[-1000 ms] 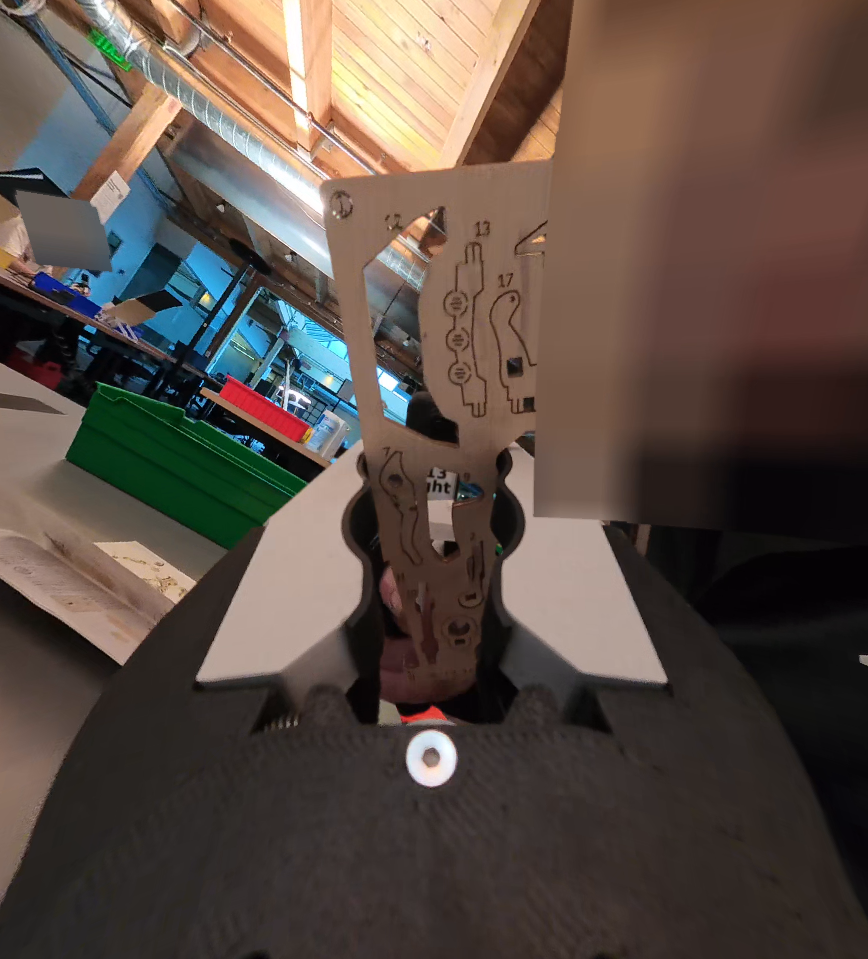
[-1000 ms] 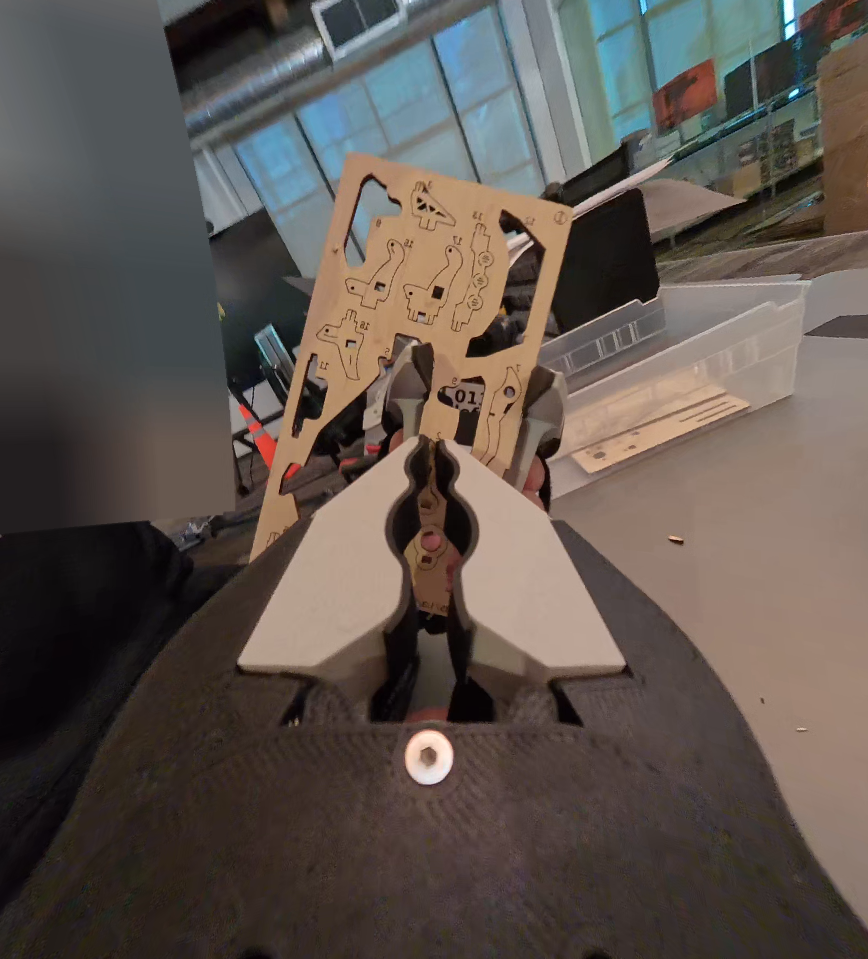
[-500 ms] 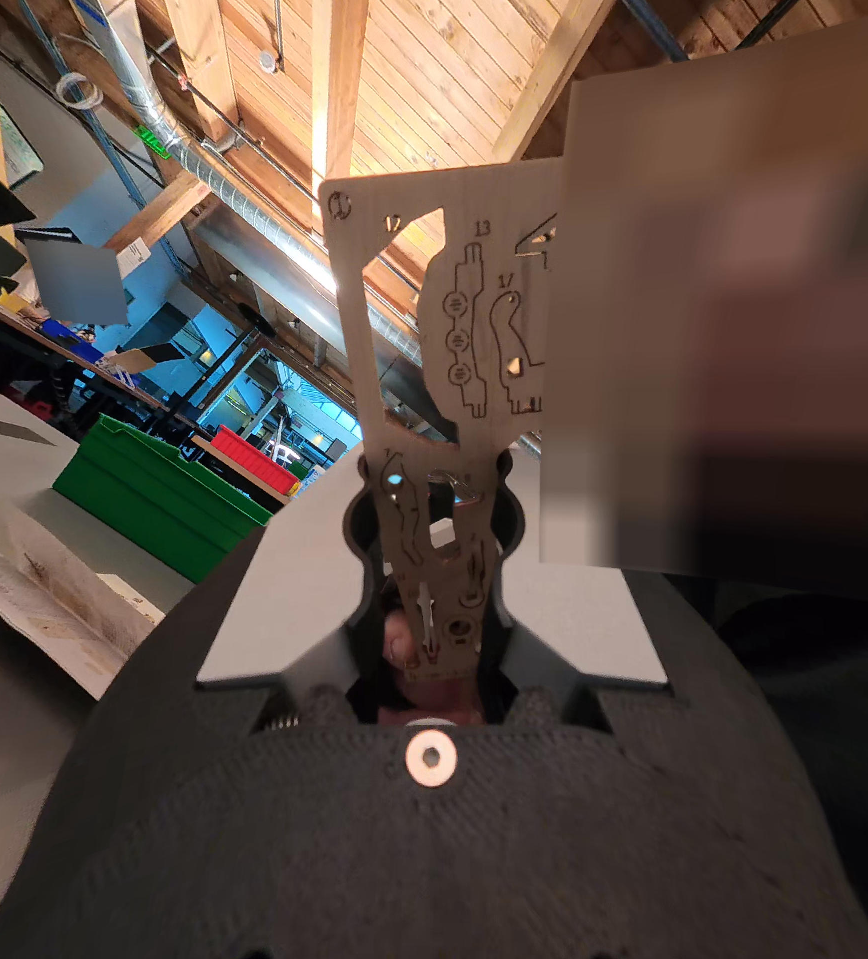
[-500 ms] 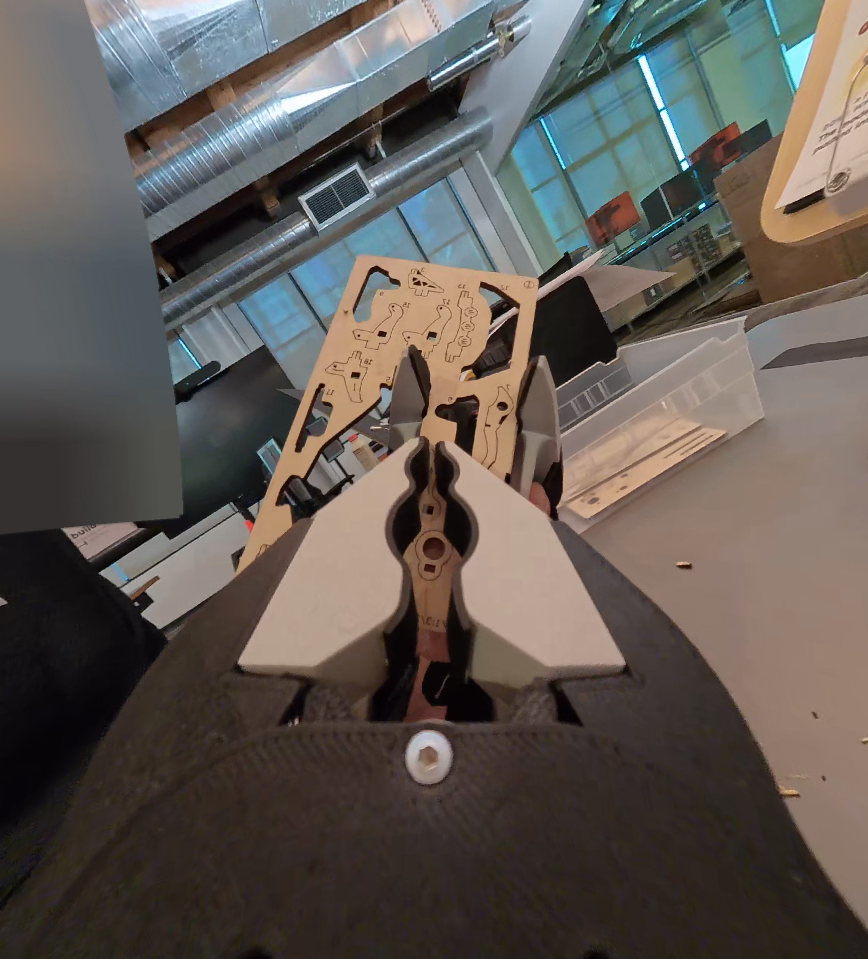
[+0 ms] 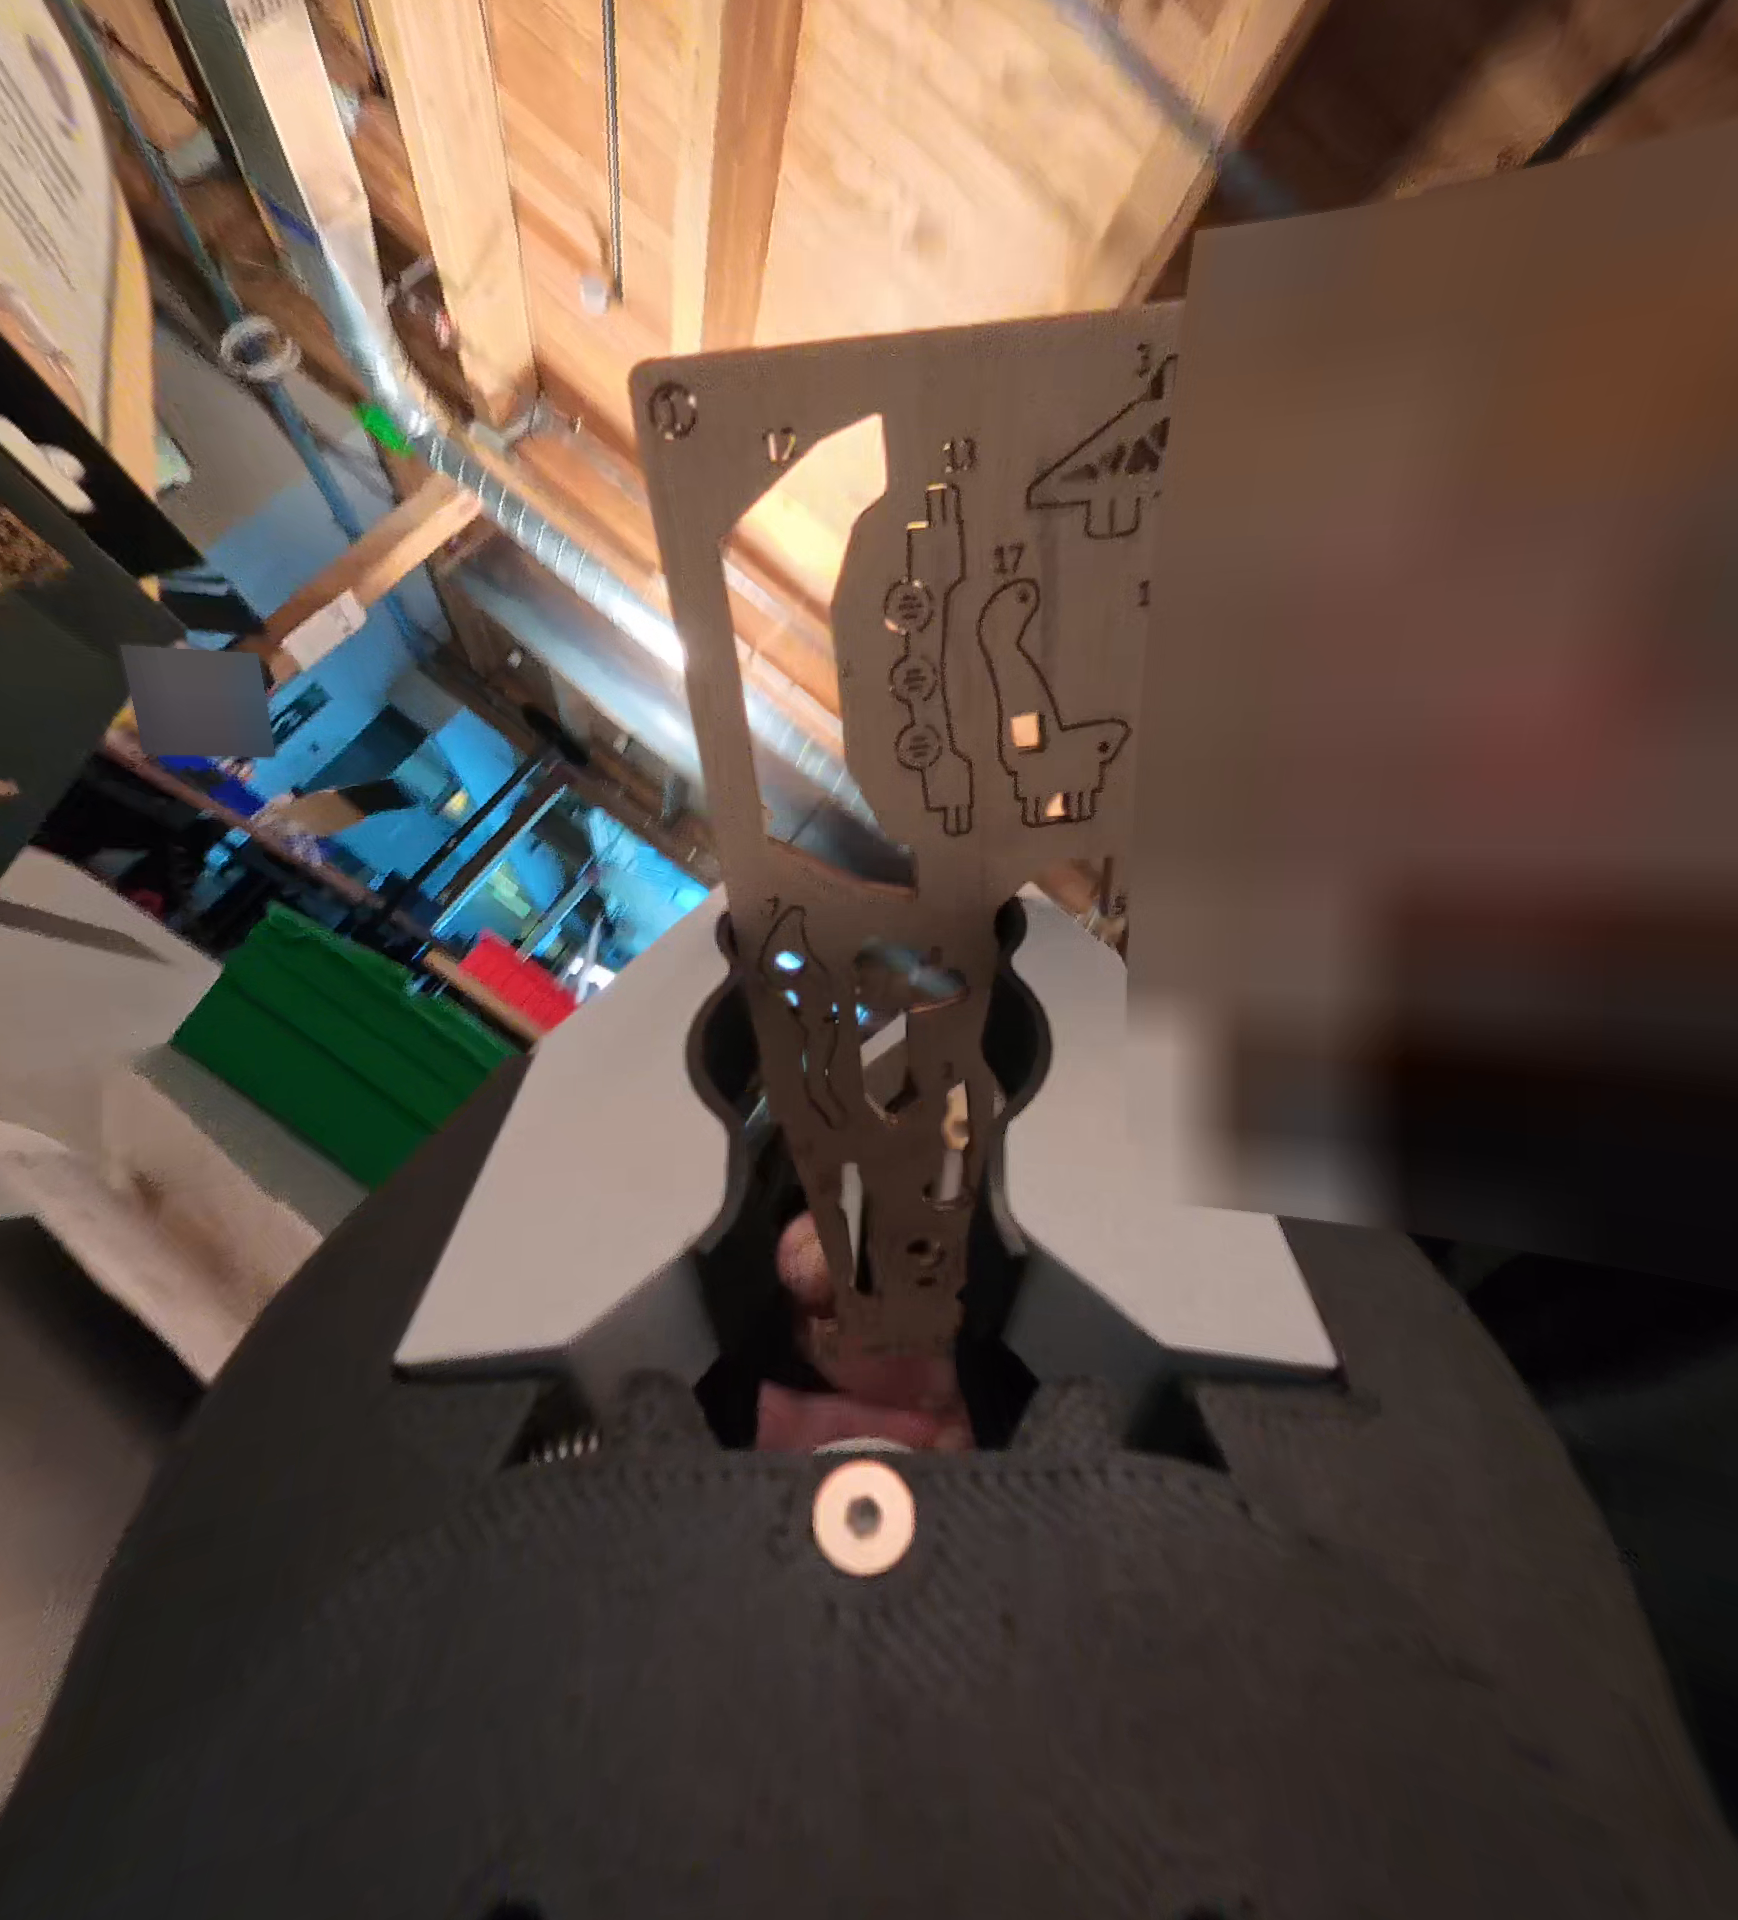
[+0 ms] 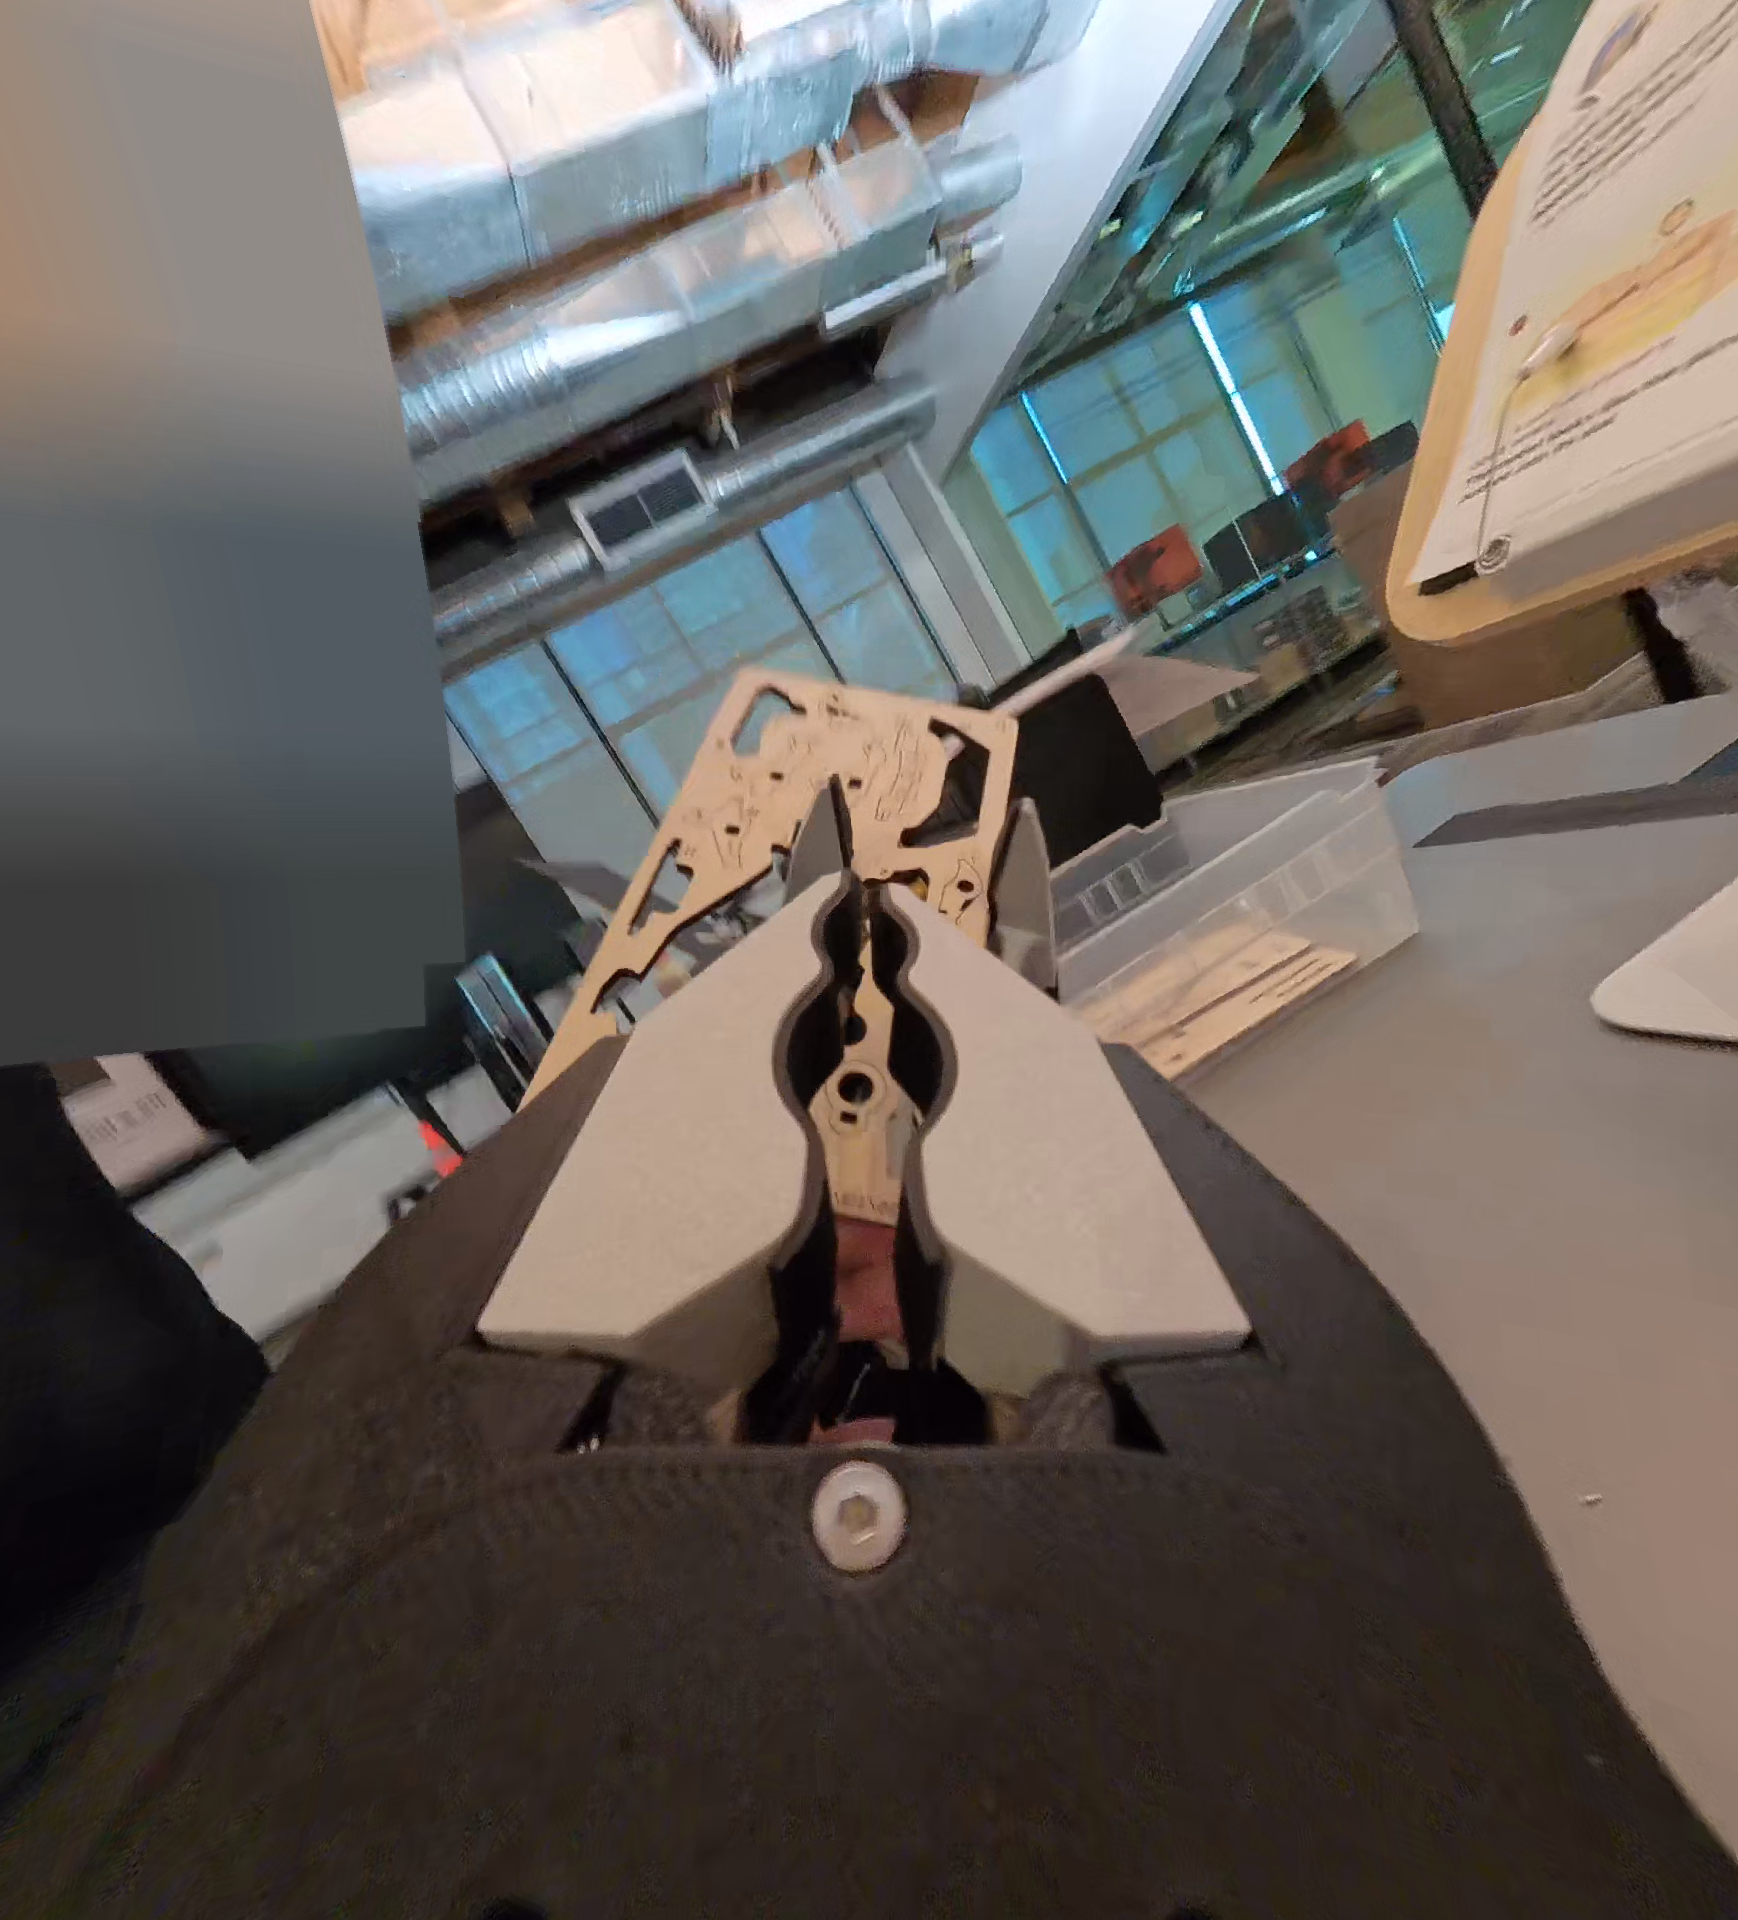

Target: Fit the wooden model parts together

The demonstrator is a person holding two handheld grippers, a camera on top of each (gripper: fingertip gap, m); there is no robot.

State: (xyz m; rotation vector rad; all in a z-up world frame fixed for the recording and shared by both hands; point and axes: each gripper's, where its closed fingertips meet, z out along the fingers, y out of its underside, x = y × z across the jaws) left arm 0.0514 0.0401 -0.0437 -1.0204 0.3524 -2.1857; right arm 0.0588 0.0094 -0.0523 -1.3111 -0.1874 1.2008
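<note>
Wooden sheet [image 5: 906,665] of laser-cut parts stands between the left gripper's [image 5: 870,935] fingers, gripped at its lower end, long axis running up away from them. The right gripper [image 6: 870,904] is closed on a small wooden part [image 6: 860,1117]. Thin frame strips could snap if either hand twists; the part might slip free.

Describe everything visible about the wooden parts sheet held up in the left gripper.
The wooden parts sheet is a thin, pale plywood panel, laser-cut with outlined, numbered pieces. Several pieces are already gone, leaving open holes. It stands roughly upright in the air, its lower end clamped between the left gripper's grey fingers. A blurred patch hides its right side.
</note>
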